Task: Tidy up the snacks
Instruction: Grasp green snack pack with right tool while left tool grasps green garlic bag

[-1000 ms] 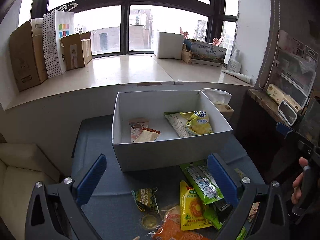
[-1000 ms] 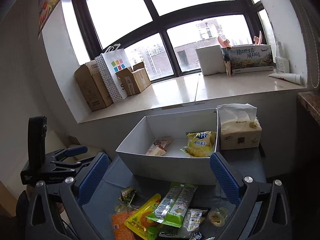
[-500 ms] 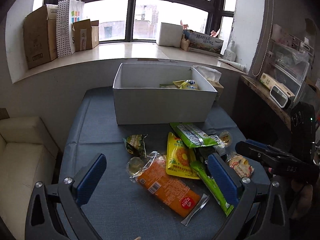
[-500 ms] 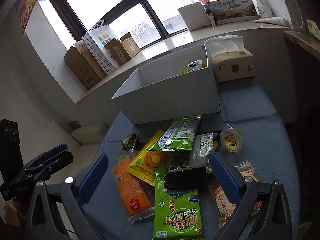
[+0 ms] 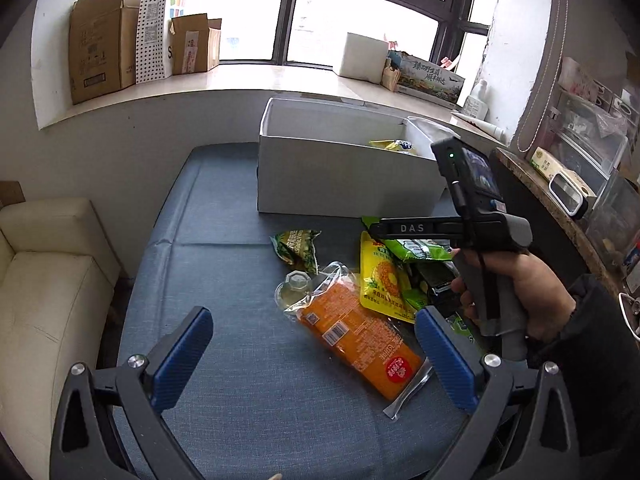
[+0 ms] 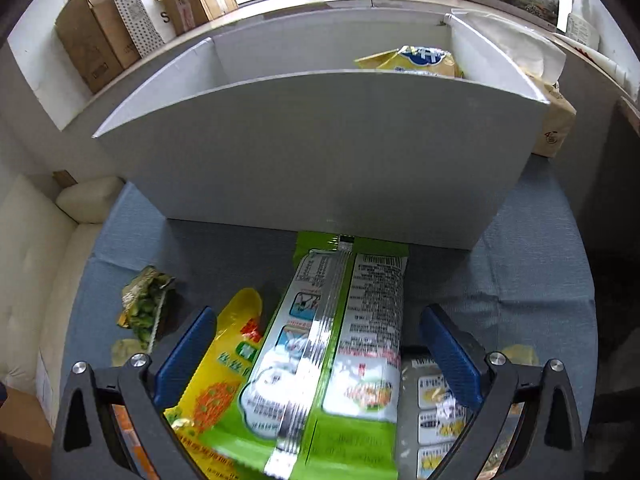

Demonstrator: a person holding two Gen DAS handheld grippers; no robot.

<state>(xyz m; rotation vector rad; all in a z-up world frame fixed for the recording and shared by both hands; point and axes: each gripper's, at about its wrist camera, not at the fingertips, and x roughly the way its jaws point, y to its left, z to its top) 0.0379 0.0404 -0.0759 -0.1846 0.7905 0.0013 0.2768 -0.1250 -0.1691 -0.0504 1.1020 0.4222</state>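
Your right gripper (image 6: 318,364) fingers wide astride one green foil snack packet (image 6: 340,344), your left gripper (image 5: 314,360) wide and empty, one white cardboard box (image 6: 320,152) ahead

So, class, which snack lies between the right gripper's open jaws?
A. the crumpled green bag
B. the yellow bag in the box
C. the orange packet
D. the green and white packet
D: in the right wrist view, the green and white packet lies lengthwise between the open jaws of the right gripper.

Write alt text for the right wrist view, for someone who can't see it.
The open right gripper hangs low over a green and white snack packet lying back side up on a blue tabletop, its blue fingers either side of it. Just beyond stands a white box holding a yellow bag.
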